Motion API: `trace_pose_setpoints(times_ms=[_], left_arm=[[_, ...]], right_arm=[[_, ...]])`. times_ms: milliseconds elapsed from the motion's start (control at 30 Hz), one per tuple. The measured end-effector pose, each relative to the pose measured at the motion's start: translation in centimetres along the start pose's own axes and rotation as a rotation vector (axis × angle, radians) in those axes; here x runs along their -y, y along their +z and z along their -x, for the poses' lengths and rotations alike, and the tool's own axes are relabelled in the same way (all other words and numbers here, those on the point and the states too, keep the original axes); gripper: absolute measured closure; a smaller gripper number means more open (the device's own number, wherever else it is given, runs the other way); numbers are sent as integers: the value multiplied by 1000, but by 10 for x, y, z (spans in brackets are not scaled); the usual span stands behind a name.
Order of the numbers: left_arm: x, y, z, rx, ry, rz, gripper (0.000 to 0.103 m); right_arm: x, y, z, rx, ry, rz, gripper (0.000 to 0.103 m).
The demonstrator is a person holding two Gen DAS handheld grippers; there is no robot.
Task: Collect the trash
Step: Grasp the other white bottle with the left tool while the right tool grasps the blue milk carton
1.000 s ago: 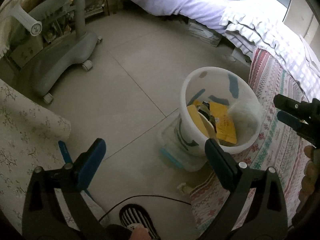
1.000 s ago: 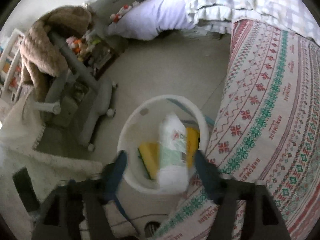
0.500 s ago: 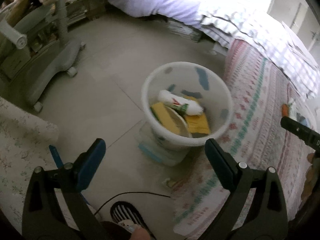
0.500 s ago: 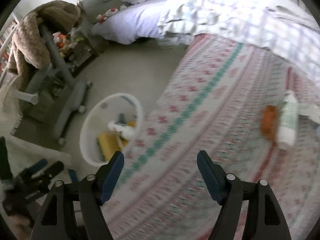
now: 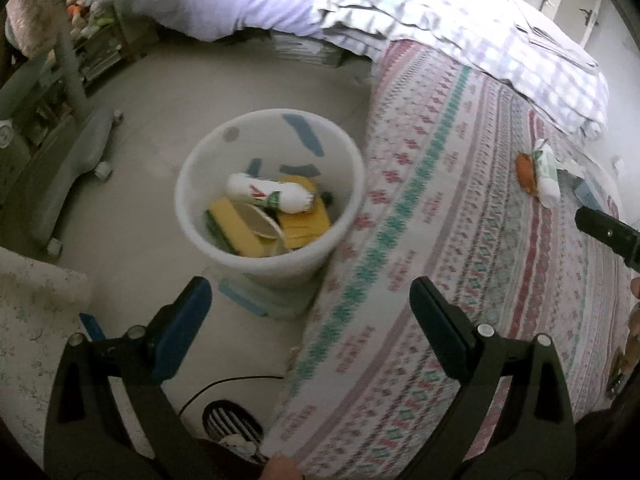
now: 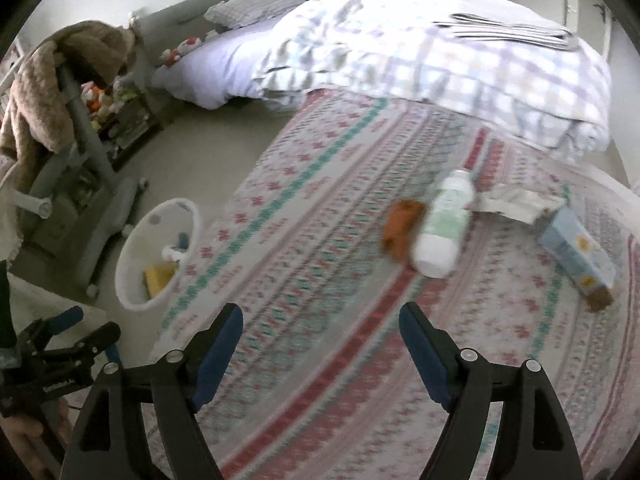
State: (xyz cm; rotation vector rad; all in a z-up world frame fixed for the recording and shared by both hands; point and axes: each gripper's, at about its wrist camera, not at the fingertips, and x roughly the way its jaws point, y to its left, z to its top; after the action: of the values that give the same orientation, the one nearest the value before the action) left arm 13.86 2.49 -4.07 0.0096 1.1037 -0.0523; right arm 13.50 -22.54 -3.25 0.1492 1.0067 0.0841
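Trash bottle (image 5: 267, 197) now lies in the bin (image 5: 192, 176); right gripper (image 6: 320, 332), wide open and empty, swings toward the bed's (image 6: 320, 240) bottle (image 6: 442, 224) at one o'clock; left gripper (image 5: 310, 304) gapes empty.

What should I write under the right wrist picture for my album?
Open right claw over the patterned bedspread, facing a white bottle, orange scrap and blue carton.

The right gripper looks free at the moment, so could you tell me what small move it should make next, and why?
Probably ease the right gripper forward toward the white bottle lying on the patterned bedspread. Its jaws are open and empty, the bottle lies ahead of them beside an orange scrap, and the white bin already holds other trash.
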Motion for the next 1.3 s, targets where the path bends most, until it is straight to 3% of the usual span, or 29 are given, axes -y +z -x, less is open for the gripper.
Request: trace_pose_setpoints(times_ms=[367,633,1033,1300], left_arm=[[60,8,0,27,-24,-55,1],[111,18,-2,17,-60,-135,1],[196,35,-25,11,-223,-267,1],[231,55,-48,9,-326,-288,24]], right_arm=[[76,-3,25,37,-115,-132,11],[113,-3,38,52,-165,-178,10],[161,12,35,31,-227,-219,10],[206,20,17,-17,-259,-190,10]])
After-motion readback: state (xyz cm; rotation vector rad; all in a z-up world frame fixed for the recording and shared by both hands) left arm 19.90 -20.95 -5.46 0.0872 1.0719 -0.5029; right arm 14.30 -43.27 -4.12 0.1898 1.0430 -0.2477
